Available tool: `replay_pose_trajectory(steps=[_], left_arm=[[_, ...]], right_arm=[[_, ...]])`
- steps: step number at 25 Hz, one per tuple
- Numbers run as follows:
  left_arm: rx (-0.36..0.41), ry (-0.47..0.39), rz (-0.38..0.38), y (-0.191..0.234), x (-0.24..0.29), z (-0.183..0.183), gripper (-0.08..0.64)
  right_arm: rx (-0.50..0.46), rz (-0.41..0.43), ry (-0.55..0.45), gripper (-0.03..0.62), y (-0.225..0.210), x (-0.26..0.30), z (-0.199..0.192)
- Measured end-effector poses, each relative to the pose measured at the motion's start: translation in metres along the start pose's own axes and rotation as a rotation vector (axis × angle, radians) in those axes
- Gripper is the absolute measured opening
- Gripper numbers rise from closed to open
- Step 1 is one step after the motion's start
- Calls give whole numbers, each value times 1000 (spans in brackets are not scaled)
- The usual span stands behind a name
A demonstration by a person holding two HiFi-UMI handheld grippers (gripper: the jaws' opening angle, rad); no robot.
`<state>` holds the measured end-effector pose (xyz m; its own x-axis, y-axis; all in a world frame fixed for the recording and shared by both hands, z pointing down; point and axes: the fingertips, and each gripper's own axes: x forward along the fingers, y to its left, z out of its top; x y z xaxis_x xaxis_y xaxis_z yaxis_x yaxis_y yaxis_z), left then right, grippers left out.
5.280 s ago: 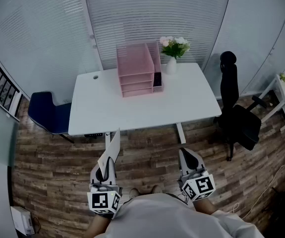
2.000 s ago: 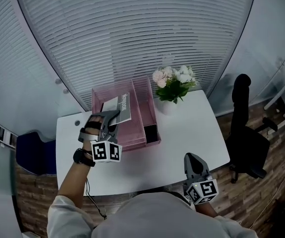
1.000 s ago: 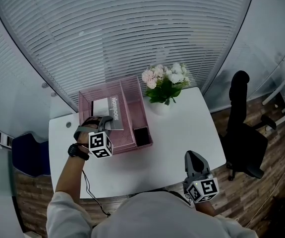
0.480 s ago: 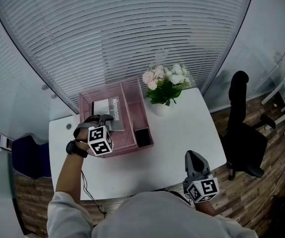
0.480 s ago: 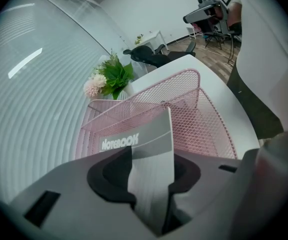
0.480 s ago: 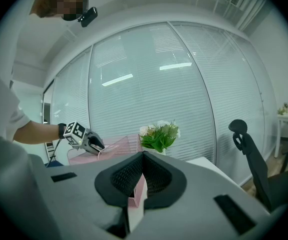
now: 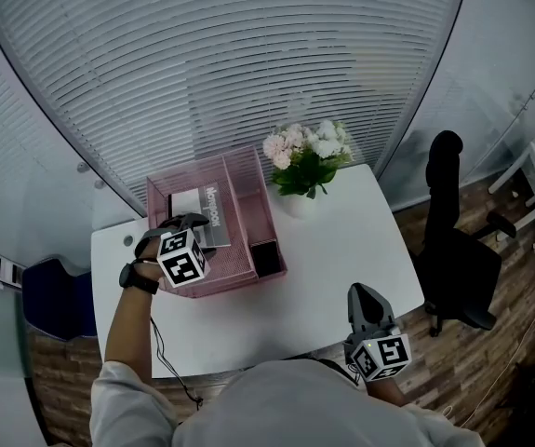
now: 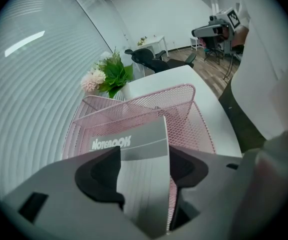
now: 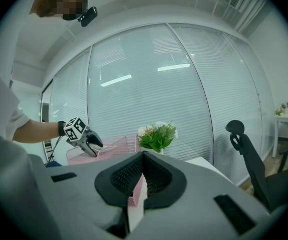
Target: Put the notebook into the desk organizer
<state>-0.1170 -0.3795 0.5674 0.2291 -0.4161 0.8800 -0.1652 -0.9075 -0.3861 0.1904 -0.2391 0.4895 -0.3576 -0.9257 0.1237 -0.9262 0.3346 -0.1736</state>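
Left tongs (image 7: 191, 222) reach over the pink organizer (image 7: 235, 283), and their jaws are spreading — the notebook (image 7: 207, 214) sits between the two dark pads, which no longer pinch it. Right tongs (image 7: 361, 294) hang low at the near edge of the table (image 7: 341, 250), well apart from the work, jaws pressed together with nothing between them.

The white table carries everything. A black chair (image 7: 458, 250) stands off its right end on the wood floor, and a blue chair (image 7: 51, 296) shows at the far left. The organizer stands at the back left of the table, against the blinds: a mesh stack with an open top tray and a narrow side compartment on its right. A bunch of pink and white flowers (image 7: 304, 156) stands just beside it to the right.

The notebook is in the top tray — grey cover up, the word NOTEBOOK across its far end. In the left gripper view its near end (image 8: 139, 184) runs up between the jaws, while the far end lies over the pink mesh.
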Motion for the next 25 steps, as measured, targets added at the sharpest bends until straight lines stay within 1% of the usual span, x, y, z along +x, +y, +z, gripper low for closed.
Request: replay_pose_trajectory(steps=[2, 4, 9, 16, 20, 25], left_arm=[[-17, -14, -47, -6, -2, 1, 314], [-22, -19, -65, -9, -3, 0, 331], [-44, -40, -65, -15, -7, 1, 333], [-56, -42, -35, -20, -12, 2, 333], [-83, -73, 8, -19, -21, 6, 333], [-150, -158, 135, -9, -50, 14, 323]], right_arm=[[0, 0, -1, 14, 0, -1, -1], [1, 3, -3, 14, 2, 0, -1], [-1, 14, -5, 14, 3, -1, 0], [-5, 36, -3, 14, 7, -4, 1], [-7, 52, -1, 14, 9, -5, 3], [-19, 85, 0, 14, 15, -3, 4]])
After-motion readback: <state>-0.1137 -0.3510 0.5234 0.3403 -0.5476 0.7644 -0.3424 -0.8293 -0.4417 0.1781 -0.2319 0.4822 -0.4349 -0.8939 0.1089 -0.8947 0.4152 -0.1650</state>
